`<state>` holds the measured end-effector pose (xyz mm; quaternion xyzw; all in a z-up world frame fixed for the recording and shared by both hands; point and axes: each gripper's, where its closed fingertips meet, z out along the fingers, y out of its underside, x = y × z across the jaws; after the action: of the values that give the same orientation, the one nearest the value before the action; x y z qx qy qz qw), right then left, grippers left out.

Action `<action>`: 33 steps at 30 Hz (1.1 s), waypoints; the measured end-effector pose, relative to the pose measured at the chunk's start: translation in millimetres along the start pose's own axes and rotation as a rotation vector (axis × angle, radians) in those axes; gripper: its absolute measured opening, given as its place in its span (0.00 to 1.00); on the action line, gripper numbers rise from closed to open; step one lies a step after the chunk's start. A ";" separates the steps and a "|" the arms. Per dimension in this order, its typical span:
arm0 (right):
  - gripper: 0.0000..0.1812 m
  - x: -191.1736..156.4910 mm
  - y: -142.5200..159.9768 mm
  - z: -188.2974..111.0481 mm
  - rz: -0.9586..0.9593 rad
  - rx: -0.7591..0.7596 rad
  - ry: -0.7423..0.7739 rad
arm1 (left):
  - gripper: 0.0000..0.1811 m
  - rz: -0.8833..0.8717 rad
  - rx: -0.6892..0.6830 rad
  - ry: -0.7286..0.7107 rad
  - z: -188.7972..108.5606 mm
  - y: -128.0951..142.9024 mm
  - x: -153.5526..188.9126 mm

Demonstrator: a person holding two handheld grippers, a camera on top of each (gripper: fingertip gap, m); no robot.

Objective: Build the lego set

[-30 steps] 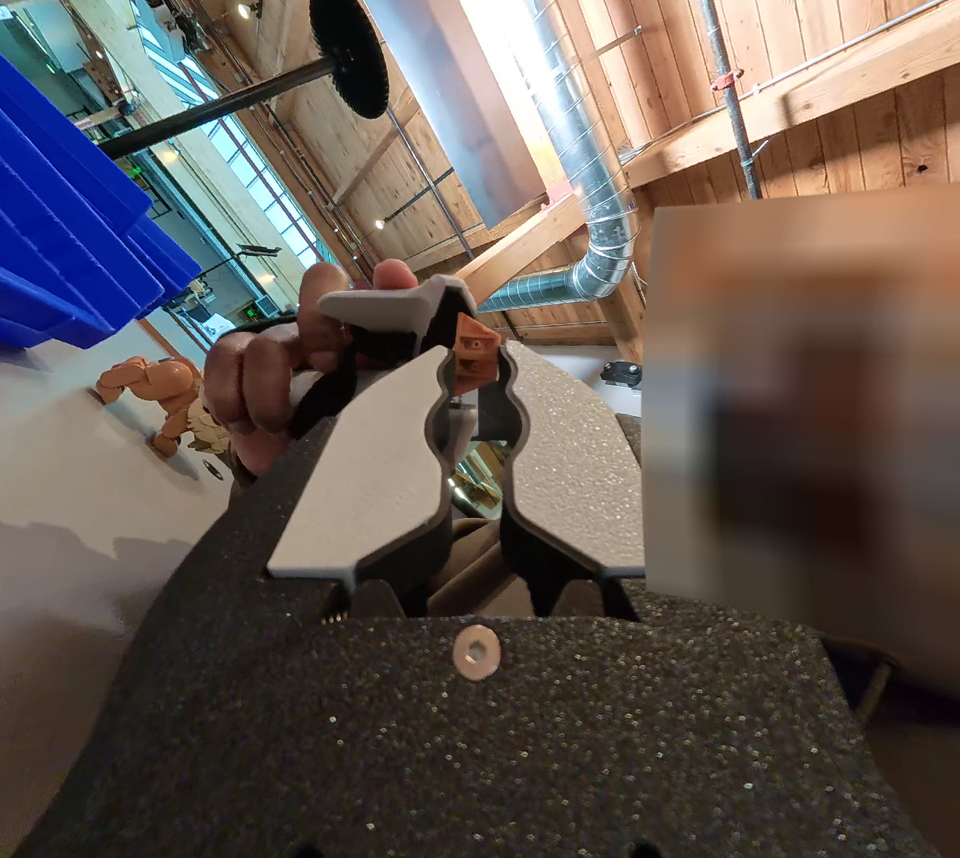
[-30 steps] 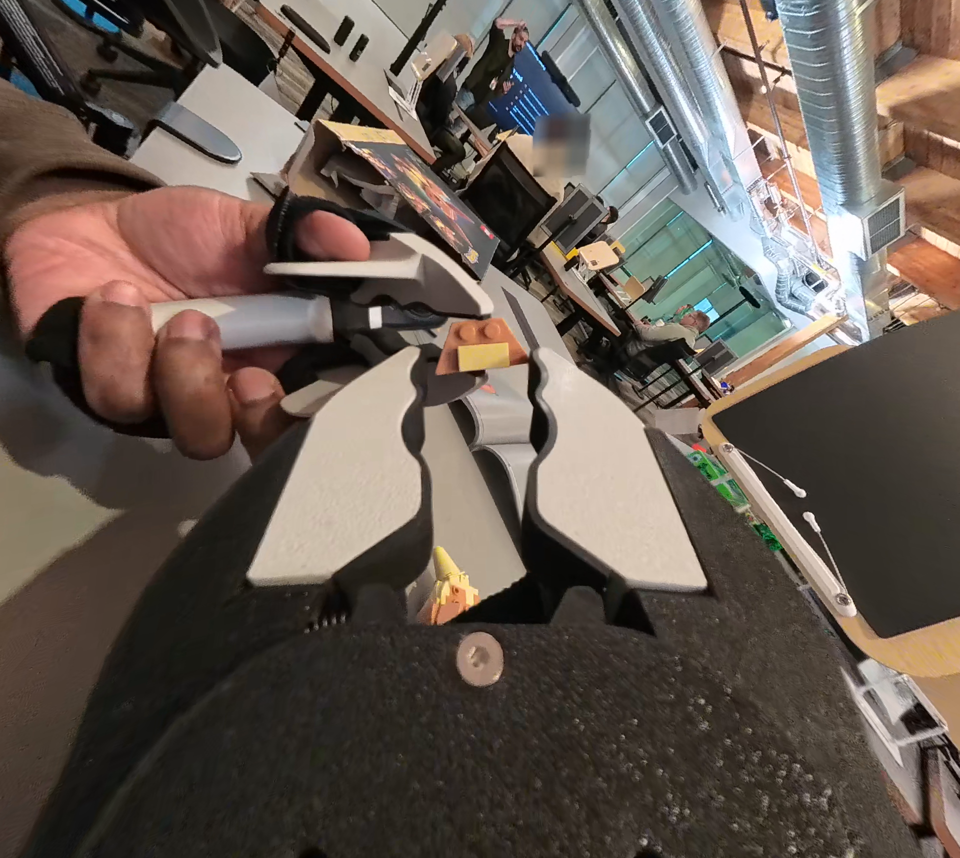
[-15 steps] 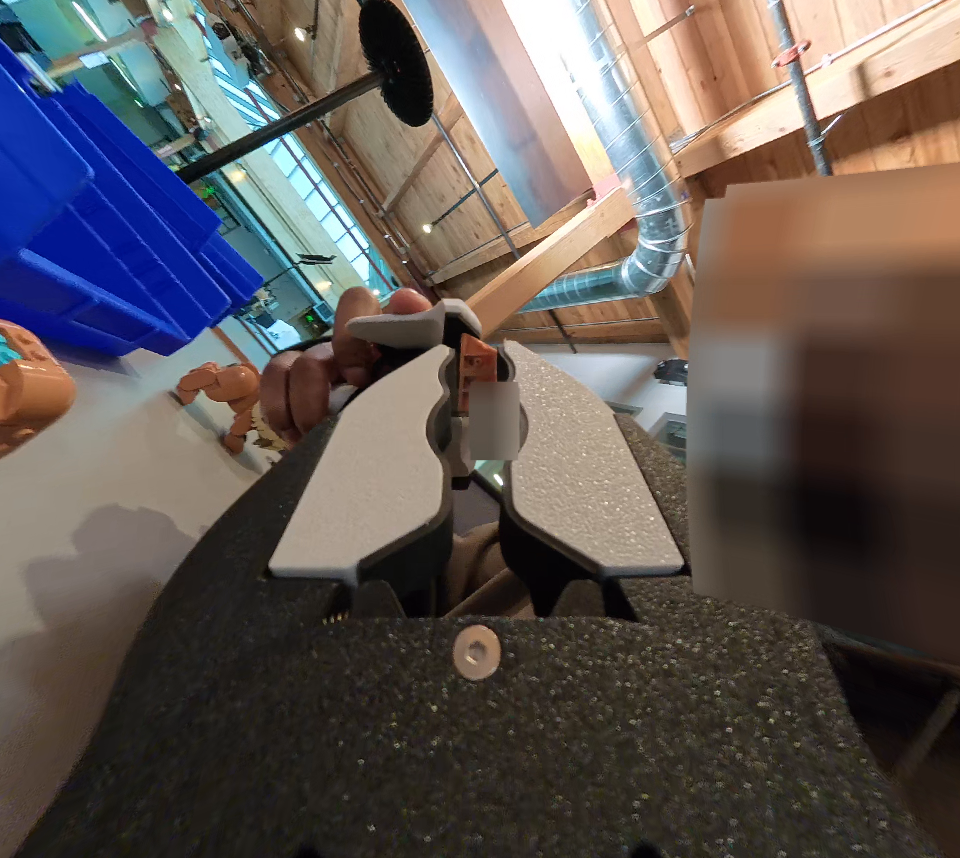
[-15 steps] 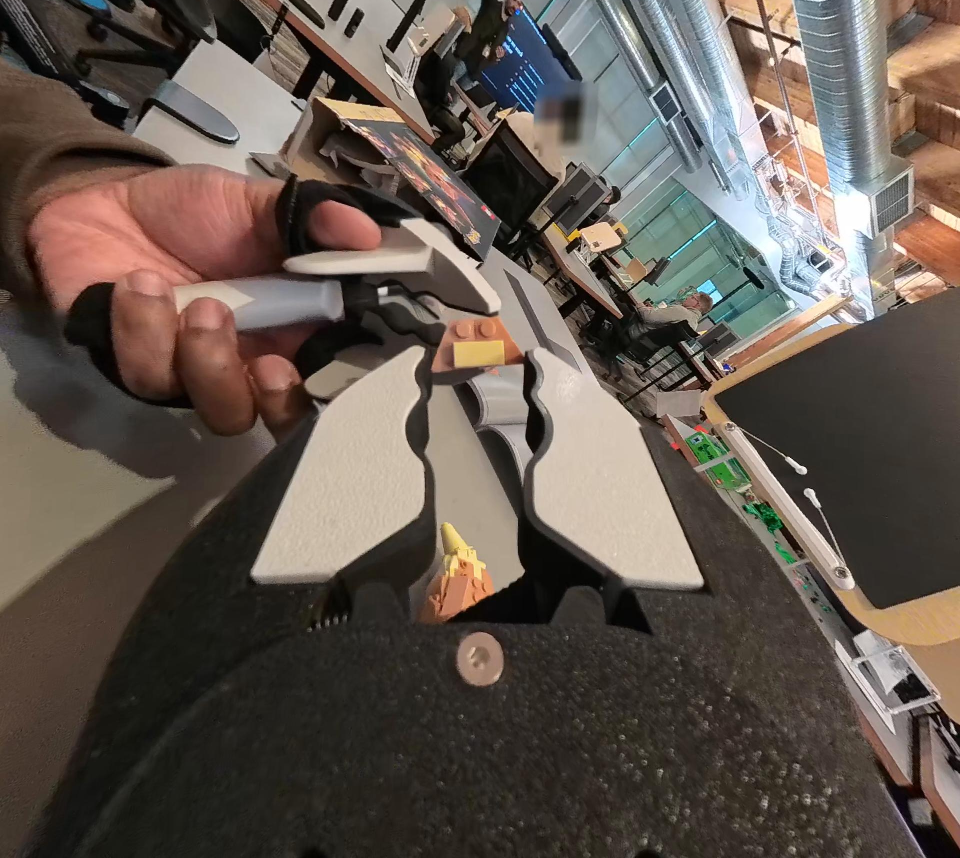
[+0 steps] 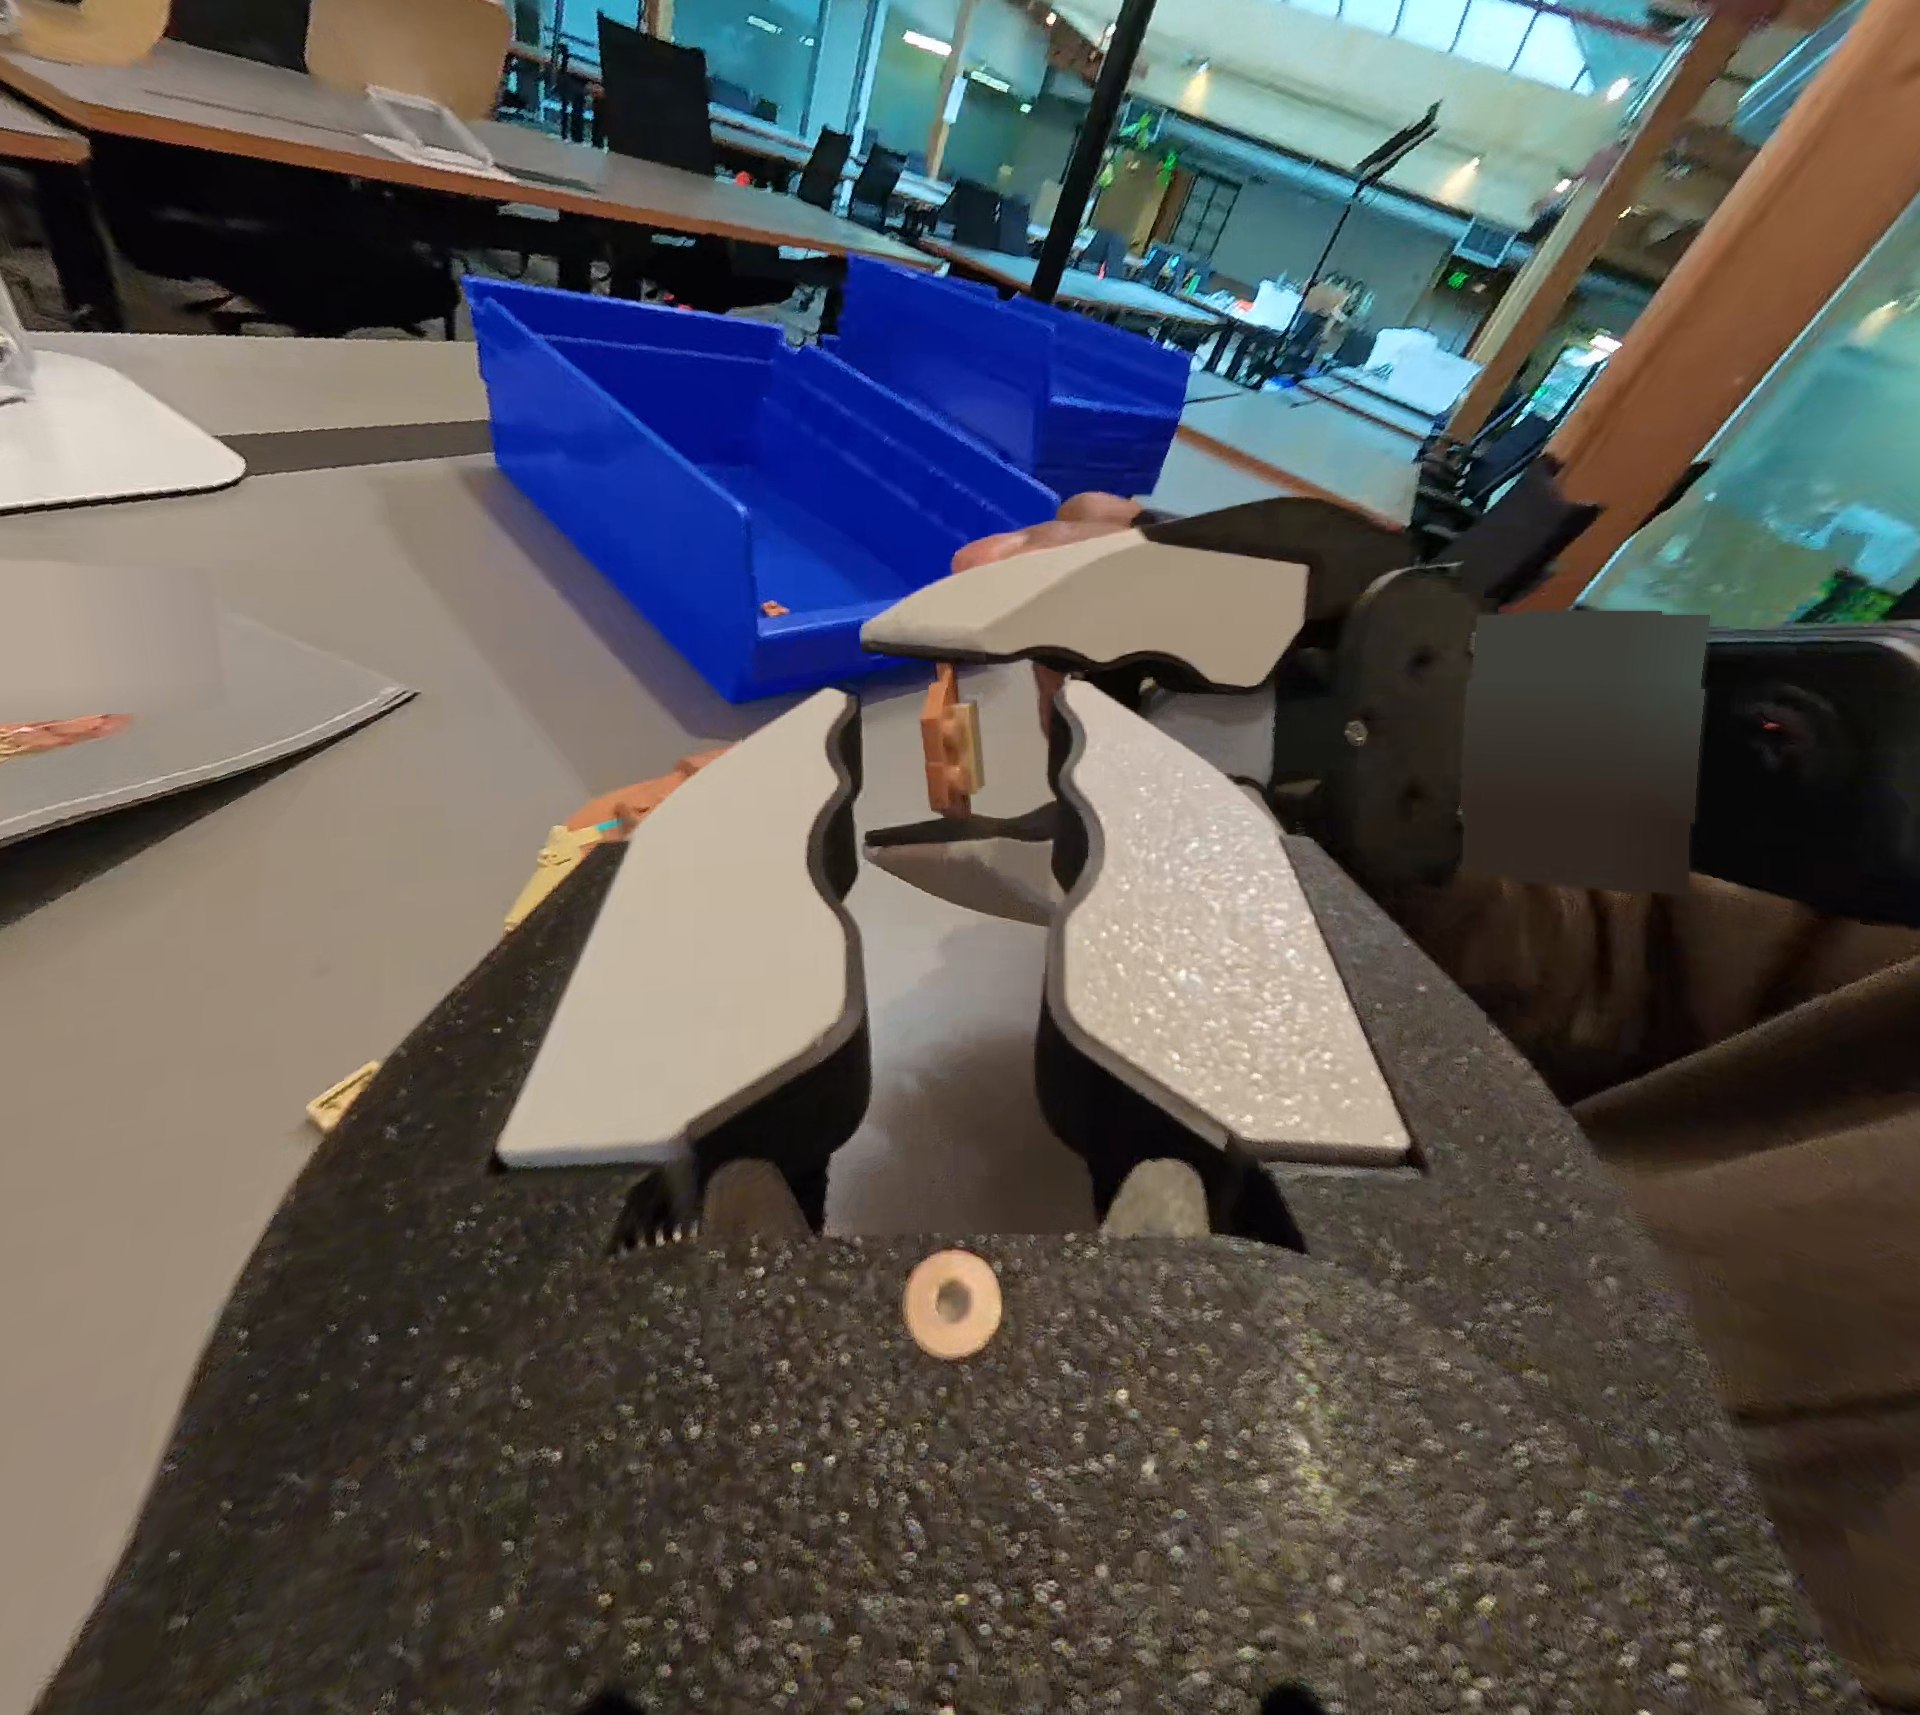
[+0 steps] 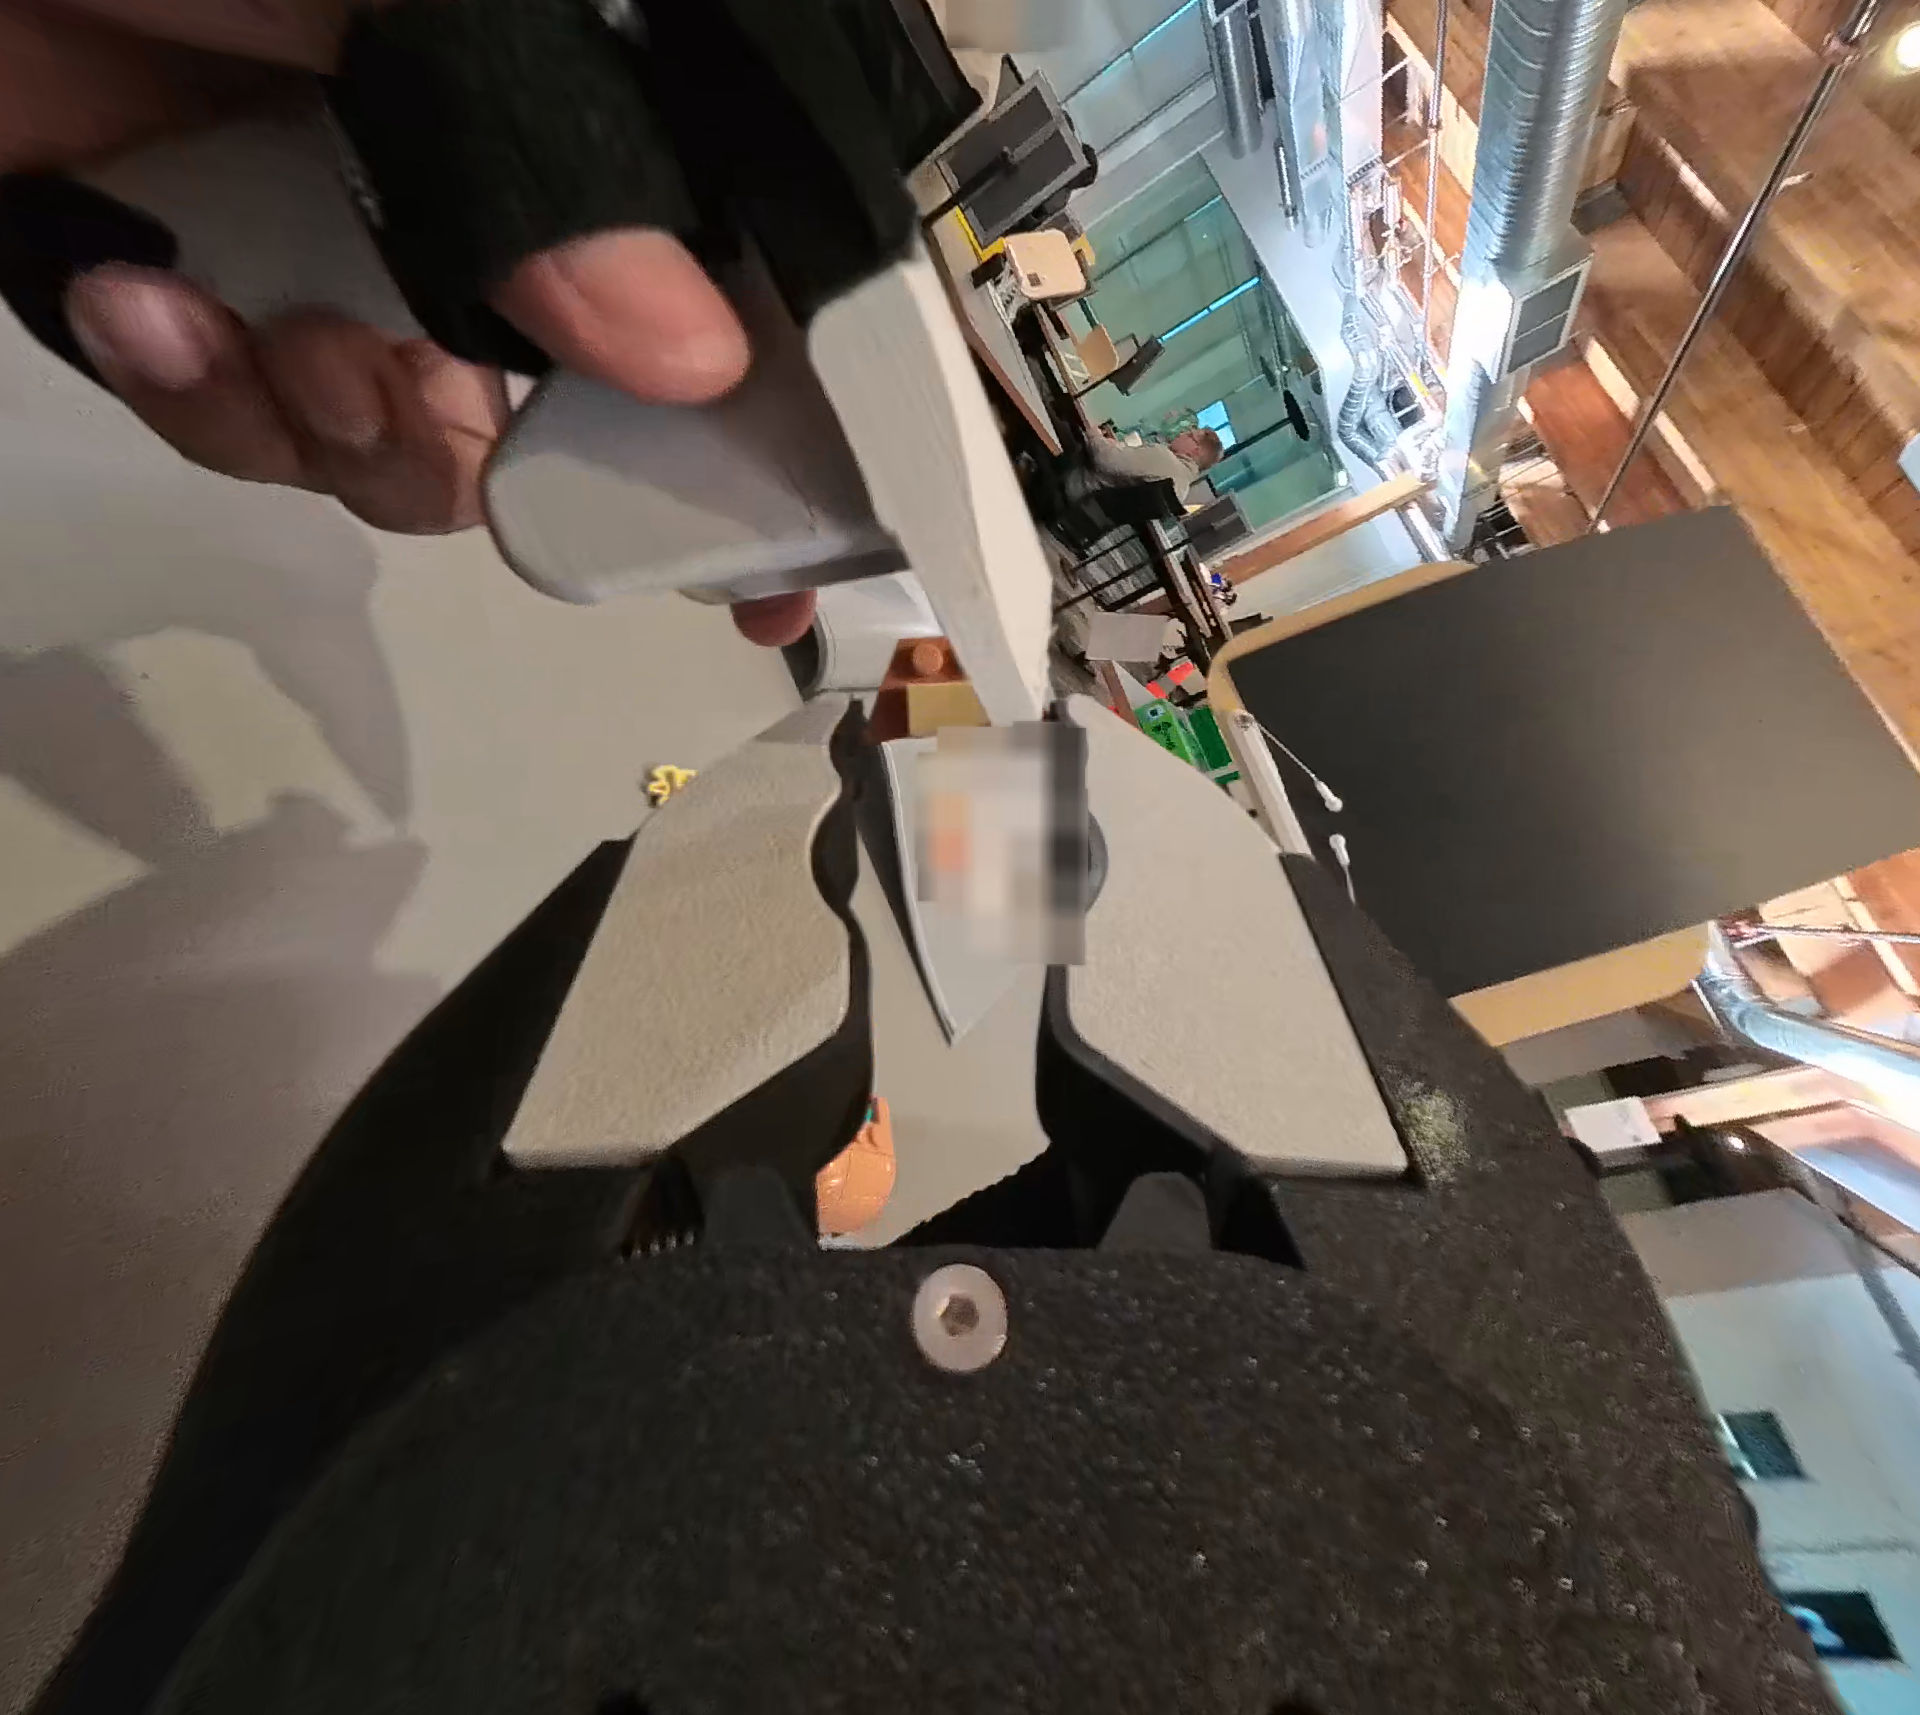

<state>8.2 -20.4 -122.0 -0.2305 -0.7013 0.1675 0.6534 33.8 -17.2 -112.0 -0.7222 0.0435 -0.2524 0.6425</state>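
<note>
Left wrist view first: the left gripper (image 5: 951,761) has its fingers spread apart with nothing between the pads. The brick (image 5: 950,753) sits right in that gap, but it's pinched top and bottom by the right gripper (image 5: 935,746), which comes in from 3 o'clock with one grey finger above and one below. The brick is a small reddish-brown plate standing on edge, with a tan plate stuck to one face and a couple of studs showing. At 11 o'clock from it is a blue bin (image 5: 727,460) on the grey table (image 5: 208,990), with a tiny orange piece (image 5: 771,610) on the bin floor. Some tan and brown bits (image 5: 582,844) lie at 9 o'clock, just beside the left finger. Right wrist view: the right gripper (image 6: 951,730) is closed on the brick (image 6: 930,689), brown with a tan face, at its tips. The left gripper's finger (image 6: 935,460) slants in from 11 o'clock, with a hand (image 6: 312,211) behind it.
</note>
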 end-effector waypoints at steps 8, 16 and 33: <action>0.18 3.3 -6.2 -3.3 -0.044 -0.004 0.050 | 0.03 0.081 0.036 -0.008 -1.5 -1.6 6.6; 0.18 3.4 -9.5 -4.8 -0.062 -0.005 0.068 | 0.03 0.126 0.081 0.003 -3.2 -2.8 8.4; 0.17 3.0 -38.0 -32.3 0.574 0.299 -0.270 | 0.03 0.211 0.307 0.427 -33.8 -8.5 31.7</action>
<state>36.2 -52.7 -96.2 -0.2960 -0.6557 0.4742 0.5076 44.9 -58.7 -92.6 -0.5385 0.2139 -0.3340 0.7434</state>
